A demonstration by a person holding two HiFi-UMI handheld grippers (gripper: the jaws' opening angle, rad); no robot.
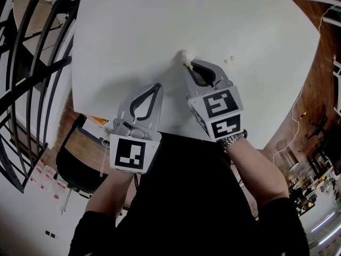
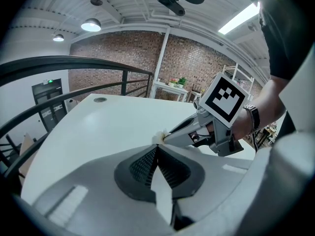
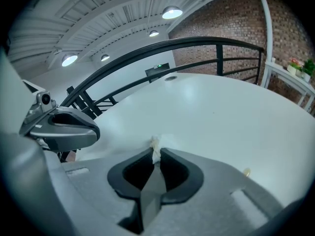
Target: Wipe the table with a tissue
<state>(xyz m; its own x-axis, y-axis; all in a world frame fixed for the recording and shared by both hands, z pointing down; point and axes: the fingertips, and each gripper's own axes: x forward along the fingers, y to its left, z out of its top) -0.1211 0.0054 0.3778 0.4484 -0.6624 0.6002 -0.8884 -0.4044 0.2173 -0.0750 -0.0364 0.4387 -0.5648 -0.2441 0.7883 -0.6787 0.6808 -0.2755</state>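
Note:
A small crumpled white tissue (image 1: pixel 183 56) rests on the white table (image 1: pixel 160 25) and is pinched at the tips of my right gripper (image 1: pixel 187 64), whose jaws are shut on it. The right gripper view shows the tissue (image 3: pixel 156 144) sticking out between the closed jaws, and the left gripper view shows it (image 2: pixel 160 137) at the right gripper's tip. My left gripper (image 1: pixel 156 86) hovers near the table's front edge, to the left of the right one, jaws shut with nothing in them.
Two tiny crumbs (image 1: pixel 228 60) lie on the table to the right of the right gripper; one crumb (image 3: pixel 246 171) shows in the right gripper view. A black railing (image 1: pixel 32 73) runs along the left. A chair (image 1: pixel 80 159) stands below the table's front edge.

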